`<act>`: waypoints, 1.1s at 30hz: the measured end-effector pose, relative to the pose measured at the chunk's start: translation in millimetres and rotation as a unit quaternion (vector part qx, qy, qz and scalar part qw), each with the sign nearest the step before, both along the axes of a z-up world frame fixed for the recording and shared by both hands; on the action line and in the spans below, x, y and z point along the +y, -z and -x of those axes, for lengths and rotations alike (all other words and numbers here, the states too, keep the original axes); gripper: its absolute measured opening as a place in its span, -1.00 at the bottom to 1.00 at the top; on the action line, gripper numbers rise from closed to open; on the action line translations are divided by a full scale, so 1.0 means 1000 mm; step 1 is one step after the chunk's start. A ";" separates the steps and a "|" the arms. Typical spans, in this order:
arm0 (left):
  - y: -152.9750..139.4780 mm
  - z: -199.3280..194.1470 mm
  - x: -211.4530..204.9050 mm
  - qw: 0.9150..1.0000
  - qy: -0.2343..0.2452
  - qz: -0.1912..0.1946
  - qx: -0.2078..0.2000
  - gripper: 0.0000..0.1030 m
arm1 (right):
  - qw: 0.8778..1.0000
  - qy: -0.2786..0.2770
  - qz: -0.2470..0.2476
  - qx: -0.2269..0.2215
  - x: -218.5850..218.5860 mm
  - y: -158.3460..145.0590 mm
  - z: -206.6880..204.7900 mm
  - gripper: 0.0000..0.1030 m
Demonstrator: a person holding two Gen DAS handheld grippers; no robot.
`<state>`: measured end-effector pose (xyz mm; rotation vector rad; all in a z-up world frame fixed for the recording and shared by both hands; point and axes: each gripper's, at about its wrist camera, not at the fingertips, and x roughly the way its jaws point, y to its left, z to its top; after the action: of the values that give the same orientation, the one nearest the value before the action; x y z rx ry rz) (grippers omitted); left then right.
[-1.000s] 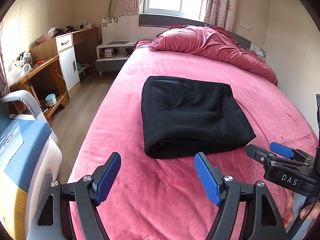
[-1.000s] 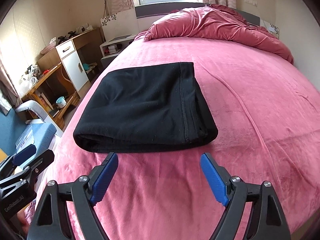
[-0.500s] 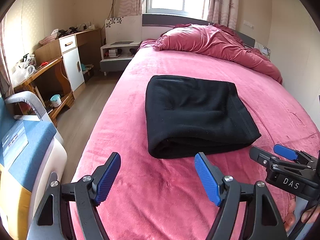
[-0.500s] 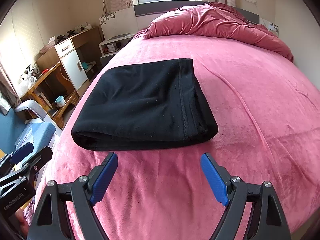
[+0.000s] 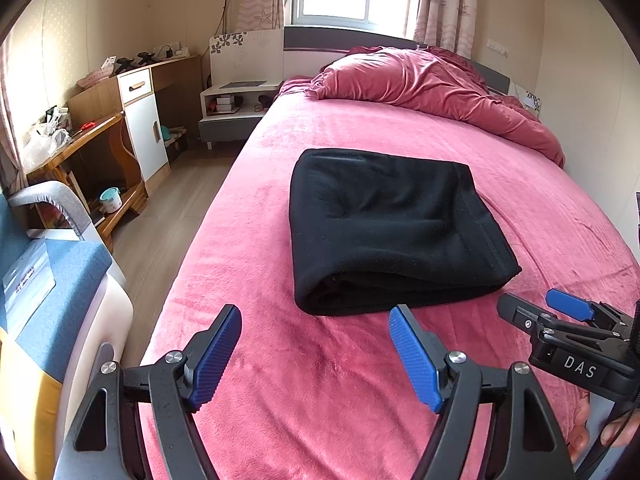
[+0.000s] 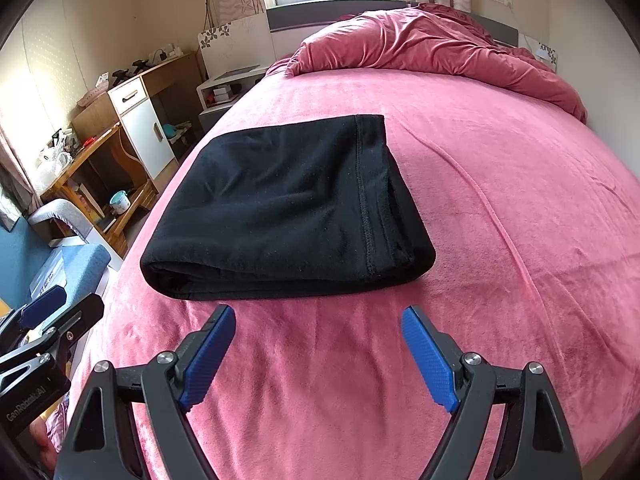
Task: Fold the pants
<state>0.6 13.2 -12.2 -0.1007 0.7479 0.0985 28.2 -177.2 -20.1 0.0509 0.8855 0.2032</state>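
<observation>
Pants [image 5: 384, 228], black and already folded into a thick rectangle, lie on the pink bedspread [image 5: 320, 380] a little ahead of me, the rolled fold toward my fingers and the stitched hem edge on the right. My left gripper [image 5: 316, 356] hangs with jaws wide apart and empty, short of the bundle; my right gripper [image 6: 316, 356] is likewise spread and holding nothing. The folding looks finished to me. If one more touch is wanted, I would press the near fold flat with both sets of pads, coming down gently so the layers do not slide askew.
</observation>
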 end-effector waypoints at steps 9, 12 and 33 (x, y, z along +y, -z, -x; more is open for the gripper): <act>-0.001 0.002 0.000 1.000 -0.007 0.001 0.002 0.51 | 1.000 0.002 0.001 0.001 0.001 0.000 0.003 0.67; -0.002 0.003 0.001 1.000 -0.007 0.000 0.002 0.51 | 1.000 0.003 0.002 0.000 0.001 0.000 0.003 0.67; 0.005 0.006 0.001 1.000 -0.006 -0.003 -0.002 0.51 | 1.000 0.010 0.005 0.010 -0.007 0.009 0.005 0.67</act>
<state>-5.3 13.9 -16.7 -0.0998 0.7423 0.1123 23.1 -183.7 -28.9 0.0529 0.9049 0.1793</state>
